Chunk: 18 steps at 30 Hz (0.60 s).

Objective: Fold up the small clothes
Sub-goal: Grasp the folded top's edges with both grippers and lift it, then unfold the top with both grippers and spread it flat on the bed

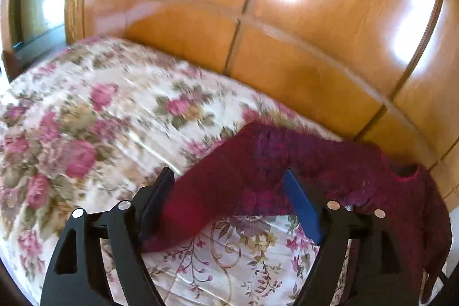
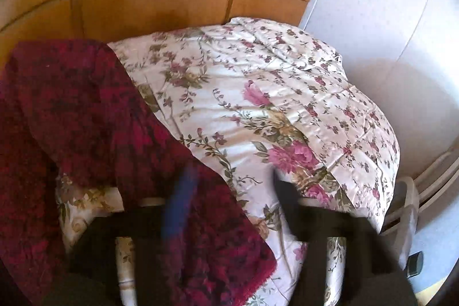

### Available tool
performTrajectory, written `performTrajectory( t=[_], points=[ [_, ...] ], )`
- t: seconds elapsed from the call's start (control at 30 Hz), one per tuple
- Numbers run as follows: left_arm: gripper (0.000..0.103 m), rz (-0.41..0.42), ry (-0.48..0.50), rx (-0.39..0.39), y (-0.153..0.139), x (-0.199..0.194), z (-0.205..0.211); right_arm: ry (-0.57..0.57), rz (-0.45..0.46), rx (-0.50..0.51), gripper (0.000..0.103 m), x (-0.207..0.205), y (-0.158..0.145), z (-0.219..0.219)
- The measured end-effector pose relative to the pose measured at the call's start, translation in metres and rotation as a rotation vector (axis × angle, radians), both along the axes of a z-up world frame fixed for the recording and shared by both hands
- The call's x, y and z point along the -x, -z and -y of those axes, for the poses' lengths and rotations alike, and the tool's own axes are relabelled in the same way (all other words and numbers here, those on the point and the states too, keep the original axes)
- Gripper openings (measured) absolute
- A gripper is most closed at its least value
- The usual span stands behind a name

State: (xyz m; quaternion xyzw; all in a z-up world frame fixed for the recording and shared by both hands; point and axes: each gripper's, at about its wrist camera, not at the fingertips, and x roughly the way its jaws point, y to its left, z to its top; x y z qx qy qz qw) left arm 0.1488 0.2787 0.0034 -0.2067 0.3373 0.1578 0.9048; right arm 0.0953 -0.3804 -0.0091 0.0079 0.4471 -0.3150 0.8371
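Sweater [image 1: 301, 162], one, dark red, sprawls on the floral bed [image 1: 100, 105] beside the wooden wardrobe [image 1: 287, 19]; left tongs [image 1: 229, 208] and right tongs [image 2: 232, 191] both gape, sleeves between unpinched.

The sweater [image 1: 301, 162] lies on the bedspread [image 1: 100, 119], which covers the bed in front of the wardrobe [image 1: 258, 33] standing behind it. In the left wrist view, one sleeve runs toward the camera between the spread fingers of the left gripper [image 1: 229, 208], its neck opening off to the right near the wardrobe. In the right wrist view the sweater [image 2: 86, 119] fills the left side, with the right gripper [image 2: 232, 208] at its edge (blurred here) and the wall [image 2: 387, 19] to the right.
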Motion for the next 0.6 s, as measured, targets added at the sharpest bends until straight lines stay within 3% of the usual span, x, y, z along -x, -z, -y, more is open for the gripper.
performTrajectory(
  t=[0.1, 0.23, 0.33, 0.4, 0.47, 0.53, 0.6],
  points=[
    [0.078, 0.030, 0.096, 0.075, 0.000, 0.014, 0.008, -0.013, 0.032, -0.003, 0.076, 0.021, -0.011, -0.007],
    [0.078, 0.027, 0.360, 0.198, 0.021, 0.040, 0.053, -0.051, 0.109, -0.058, 0.085, 0.053, -0.028, -0.031],
    [0.073, -0.010, 0.524, 0.330, 0.046, 0.054, 0.087, -0.153, 0.122, -0.249, 0.085, 0.075, -0.025, -0.057],
    [0.073, -0.050, 0.618, 0.439, 0.066, 0.065, 0.114, -0.236, 0.092, -0.431, 0.085, 0.089, -0.012, -0.075],
    [0.073, -0.069, 0.679, 0.514, 0.080, 0.073, 0.133, -0.287, 0.052, -0.537, 0.084, 0.098, 0.002, -0.091],
    [0.073, -0.086, 0.705, 0.576, 0.093, 0.077, 0.146, -0.329, 0.005, -0.616, 0.080, 0.104, 0.017, -0.107],
    [0.073, -0.092, 0.714, 0.624, 0.101, 0.078, 0.156, -0.351, -0.029, -0.632, 0.076, 0.106, 0.029, -0.118]
  ],
)
